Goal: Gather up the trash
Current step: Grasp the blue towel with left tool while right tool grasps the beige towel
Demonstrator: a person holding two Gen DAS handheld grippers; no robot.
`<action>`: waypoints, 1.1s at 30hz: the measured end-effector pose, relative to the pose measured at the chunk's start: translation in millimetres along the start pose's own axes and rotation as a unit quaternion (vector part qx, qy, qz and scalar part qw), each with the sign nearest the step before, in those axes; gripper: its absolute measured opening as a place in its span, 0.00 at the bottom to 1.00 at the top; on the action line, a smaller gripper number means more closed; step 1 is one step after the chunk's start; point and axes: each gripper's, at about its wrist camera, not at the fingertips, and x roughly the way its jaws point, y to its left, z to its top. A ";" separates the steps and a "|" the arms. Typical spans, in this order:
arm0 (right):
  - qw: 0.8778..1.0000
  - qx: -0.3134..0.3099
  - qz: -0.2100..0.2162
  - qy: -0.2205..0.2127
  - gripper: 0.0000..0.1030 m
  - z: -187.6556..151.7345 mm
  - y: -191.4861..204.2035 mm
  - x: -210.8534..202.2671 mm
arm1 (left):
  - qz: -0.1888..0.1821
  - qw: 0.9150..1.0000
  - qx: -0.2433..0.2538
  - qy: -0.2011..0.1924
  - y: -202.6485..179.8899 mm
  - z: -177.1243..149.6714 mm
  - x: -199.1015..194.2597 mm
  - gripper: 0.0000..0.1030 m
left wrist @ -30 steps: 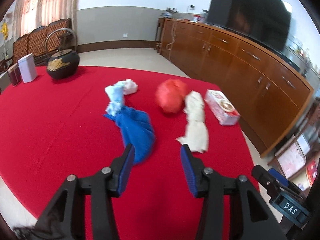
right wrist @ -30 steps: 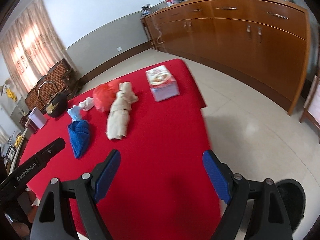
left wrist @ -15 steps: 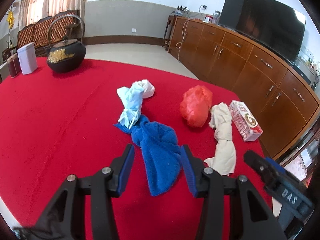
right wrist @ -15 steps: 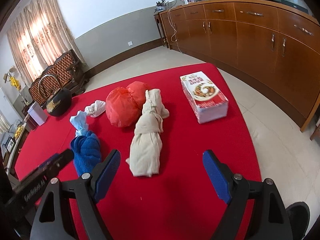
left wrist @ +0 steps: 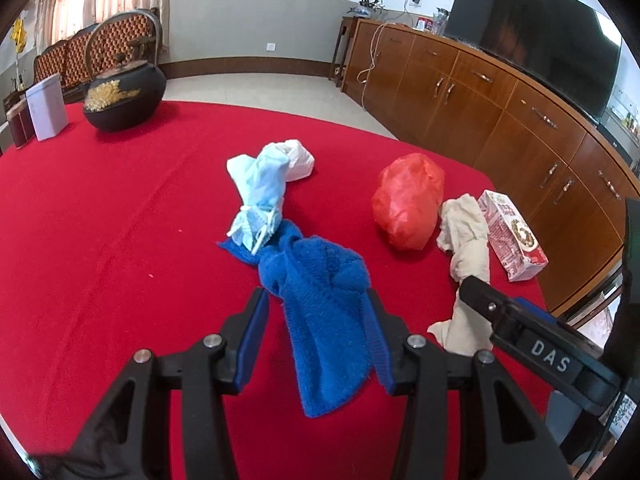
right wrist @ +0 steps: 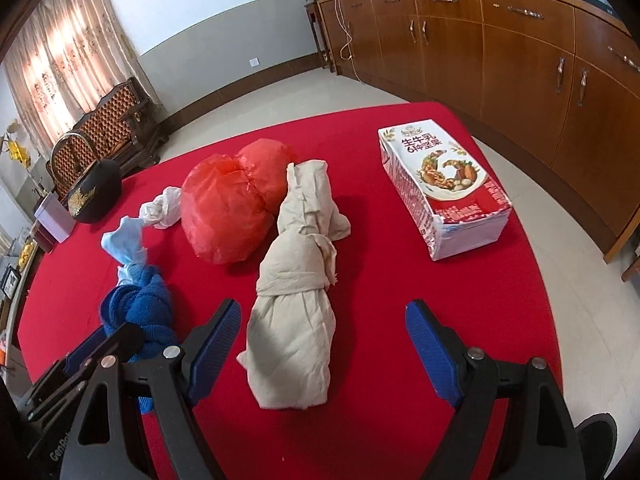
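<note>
You brought both hand-held grippers in: left hand-held gripper [left wrist: 316, 332] spread, straddling the blue towel [left wrist: 320, 300]; right hand-held gripper [right wrist: 324, 340] spread by the beige cloth [right wrist: 298, 292]. Pickup looked imminent.

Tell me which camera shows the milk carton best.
The right wrist view: the milk carton lies whole on the red tablecloth, with its printed top and one side facing the camera. In the left wrist view it sits small, slanted and distorted near the picture's right edge, beyond the beige cloth.

Open right hand-held gripper [right wrist: 323, 344] hovers over beige cloth [right wrist: 298, 292].
</note>
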 end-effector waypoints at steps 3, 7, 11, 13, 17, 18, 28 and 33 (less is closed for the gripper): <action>1.000 -0.004 -0.003 0.002 0.83 4.0 1.2 7.2 | 0.002 1.000 0.004 0.001 -2.6 0.4 4.8 0.48; 1.000 -0.007 -0.007 0.007 0.83 5.1 3.1 13.2 | 0.001 1.000 -0.001 0.007 -2.7 -0.9 9.2 0.55; 1.000 -0.021 -0.009 0.004 0.78 3.4 9.0 13.9 | 0.001 1.000 0.008 0.009 -6.8 -3.9 9.2 0.57; 0.999 -0.034 -0.016 0.002 0.49 2.3 12.9 13.5 | 0.000 1.000 0.012 0.013 -7.9 -4.9 11.3 0.57; 0.999 -0.045 -0.009 0.003 0.39 1.0 16.9 14.2 | -0.006 1.000 0.005 0.013 -7.5 -5.8 14.9 0.57; 0.999 -0.045 -0.006 0.003 0.35 0.5 16.7 13.7 | -0.007 1.000 0.006 0.011 -7.6 -5.8 15.4 0.57; 0.998 -0.059 0.020 0.000 0.30 -9.5 21.3 1.1 | -0.035 0.999 -0.006 0.007 -6.5 -8.3 13.8 0.26; 0.998 -0.061 0.034 -0.003 0.30 -15.1 17.0 -10.8 | -0.048 0.999 -0.004 -0.003 -3.5 -10.5 0.2 0.23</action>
